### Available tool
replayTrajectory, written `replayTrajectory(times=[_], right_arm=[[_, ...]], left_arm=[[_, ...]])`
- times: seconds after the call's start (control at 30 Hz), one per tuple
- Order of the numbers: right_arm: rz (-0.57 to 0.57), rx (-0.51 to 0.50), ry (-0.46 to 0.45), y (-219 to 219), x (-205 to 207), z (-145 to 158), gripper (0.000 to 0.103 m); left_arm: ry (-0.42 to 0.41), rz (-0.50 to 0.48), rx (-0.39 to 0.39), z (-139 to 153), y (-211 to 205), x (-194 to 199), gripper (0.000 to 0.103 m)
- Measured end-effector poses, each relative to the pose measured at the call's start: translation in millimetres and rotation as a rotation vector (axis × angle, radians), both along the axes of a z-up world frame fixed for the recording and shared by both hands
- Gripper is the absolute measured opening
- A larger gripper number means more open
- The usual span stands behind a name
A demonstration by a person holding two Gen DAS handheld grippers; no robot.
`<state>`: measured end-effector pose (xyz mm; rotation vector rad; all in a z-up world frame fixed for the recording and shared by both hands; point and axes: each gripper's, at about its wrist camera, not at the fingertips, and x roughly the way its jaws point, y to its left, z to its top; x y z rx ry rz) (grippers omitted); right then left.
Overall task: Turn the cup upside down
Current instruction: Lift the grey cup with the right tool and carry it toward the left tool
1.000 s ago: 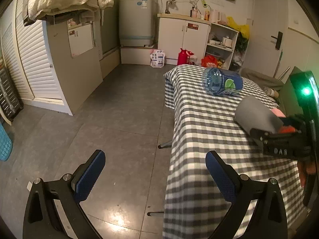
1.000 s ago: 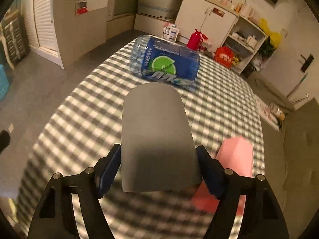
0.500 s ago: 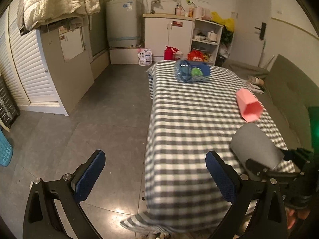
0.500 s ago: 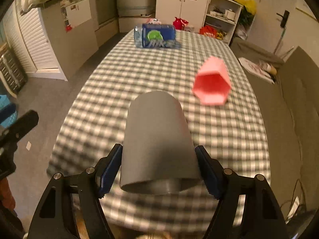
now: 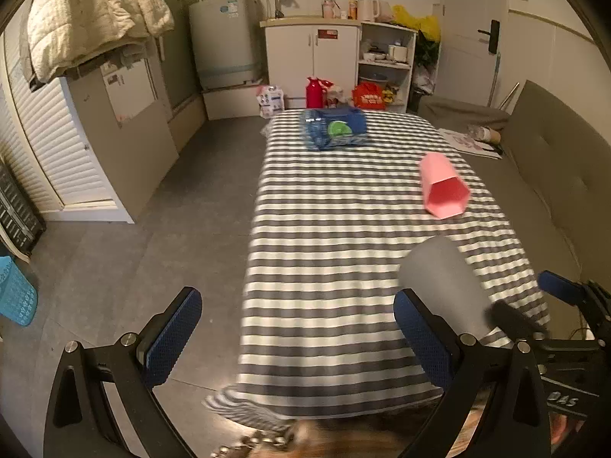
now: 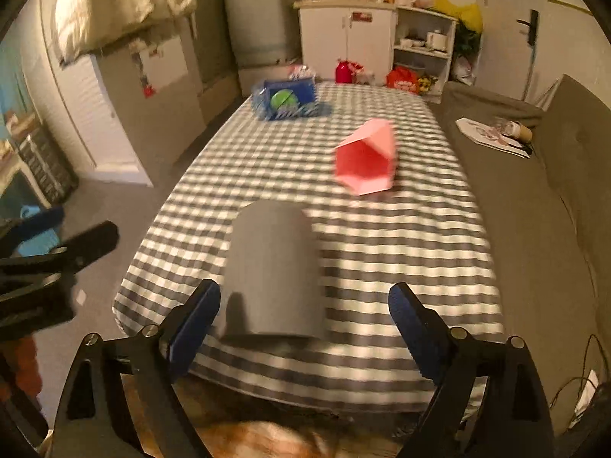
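A grey cup (image 6: pixel 273 271) stands upside down, closed end up, on the checked tablecloth (image 6: pixel 401 229) near the table's front edge. My right gripper (image 6: pixel 305 328) is open, its blue pads on either side of the cup and apart from it. The cup also shows in the left wrist view (image 5: pixel 439 282), low on the right. My left gripper (image 5: pixel 298 339) is open and empty, left of the cup at the table's front left corner.
A pink hexagonal cup (image 6: pixel 368 160) lies on its side mid-table, mouth toward me. A blue bottle pack (image 6: pixel 288 99) lies at the far end. A grey sofa (image 6: pixel 534 198) runs along the right. Floor lies to the left.
The right gripper has pulled back toward the front edge with the grey cup, set it down upside down and opened. The left gripper has drawn back too.
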<state>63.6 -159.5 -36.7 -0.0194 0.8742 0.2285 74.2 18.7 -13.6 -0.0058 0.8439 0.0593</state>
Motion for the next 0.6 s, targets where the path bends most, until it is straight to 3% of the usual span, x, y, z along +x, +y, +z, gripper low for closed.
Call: replayTrajectory(times=[0.07, 0.3, 0.6], right_arm=[[-0.036, 0.002, -0.005, -23, -2, 4, 0.09], [-0.14, 0.058, 0.024, -89, -5, 3, 0.09], [-0.154, 0.078, 0.061, -109, 2, -20, 0.09]], left_arm=[[0.018, -0.03, -0.022, 1, -16, 6, 0.103], [0.098, -0.173, 0.015, -1, -91, 31, 0.103], [0.292, -0.126, -0.106, -41, -99, 76, 0.101]])
